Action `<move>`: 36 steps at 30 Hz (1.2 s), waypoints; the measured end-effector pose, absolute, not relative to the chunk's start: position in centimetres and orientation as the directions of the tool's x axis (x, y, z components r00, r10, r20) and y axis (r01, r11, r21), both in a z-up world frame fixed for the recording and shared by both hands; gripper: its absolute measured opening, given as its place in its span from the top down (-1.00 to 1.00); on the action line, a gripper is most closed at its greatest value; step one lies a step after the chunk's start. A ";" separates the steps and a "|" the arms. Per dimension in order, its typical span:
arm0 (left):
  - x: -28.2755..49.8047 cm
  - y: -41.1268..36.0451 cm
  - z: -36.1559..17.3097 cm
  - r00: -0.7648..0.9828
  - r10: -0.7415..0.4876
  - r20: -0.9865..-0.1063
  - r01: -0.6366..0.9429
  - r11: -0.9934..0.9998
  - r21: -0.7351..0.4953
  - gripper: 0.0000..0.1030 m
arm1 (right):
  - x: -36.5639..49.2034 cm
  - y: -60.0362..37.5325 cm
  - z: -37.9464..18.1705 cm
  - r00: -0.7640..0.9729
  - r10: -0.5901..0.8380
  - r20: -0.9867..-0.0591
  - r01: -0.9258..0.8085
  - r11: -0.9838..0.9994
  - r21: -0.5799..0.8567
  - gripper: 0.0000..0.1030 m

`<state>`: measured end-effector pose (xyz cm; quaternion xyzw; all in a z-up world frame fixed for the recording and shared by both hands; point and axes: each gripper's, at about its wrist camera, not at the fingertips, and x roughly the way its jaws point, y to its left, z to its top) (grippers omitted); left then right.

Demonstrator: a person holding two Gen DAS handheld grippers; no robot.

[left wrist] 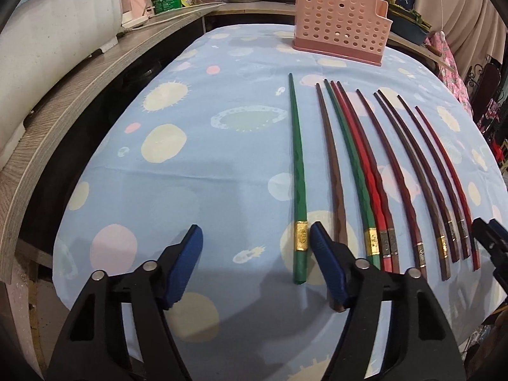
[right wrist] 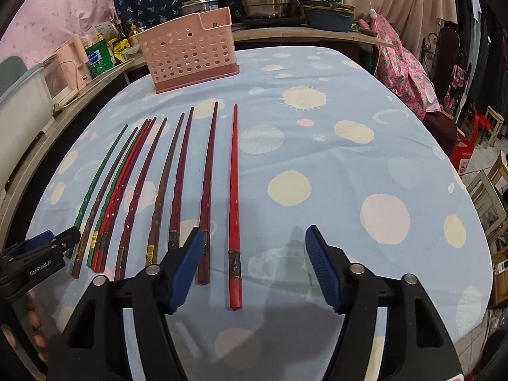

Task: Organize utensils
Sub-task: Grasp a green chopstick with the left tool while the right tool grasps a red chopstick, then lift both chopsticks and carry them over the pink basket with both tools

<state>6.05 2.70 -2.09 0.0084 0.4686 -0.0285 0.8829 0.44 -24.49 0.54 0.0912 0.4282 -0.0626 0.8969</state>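
Now both claws hover with jaws apart, gripping nothing: the left gripper over the green chopstick, the right gripper over the red chopstick, pink holder at twelve o'clock.

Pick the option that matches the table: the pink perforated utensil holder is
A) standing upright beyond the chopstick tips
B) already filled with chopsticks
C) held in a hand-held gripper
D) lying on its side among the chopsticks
A: the pink utensil holder stands upright at the far side of the table, past the tips of the chopsticks, which all lie flat on the cloth.
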 end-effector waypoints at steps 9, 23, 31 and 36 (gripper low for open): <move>6.3 2.4 -1.7 0.539 -0.090 -0.838 0.087 0.995 -0.051 0.24 | 0.5 -23.7 0.1 0.619 -0.053 -0.784 0.154 0.986 0.055 0.44; 6.9 1.8 -0.4 0.495 -0.172 -0.852 0.127 0.984 -0.124 0.86 | 0.8 -24.5 1.5 0.613 0.014 -0.790 0.120 0.987 0.111 0.86; 8.7 2.8 5.0 0.561 -0.204 -0.803 0.115 0.979 -0.168 0.86 | 2.7 -26.8 7.1 0.685 0.038 -0.727 0.129 0.976 0.173 0.86; 11.0 3.4 9.4 0.631 -0.212 -0.747 0.110 0.977 -0.184 0.86 | 5.1 -28.2 11.9 0.754 0.028 -0.656 0.127 0.974 0.188 0.86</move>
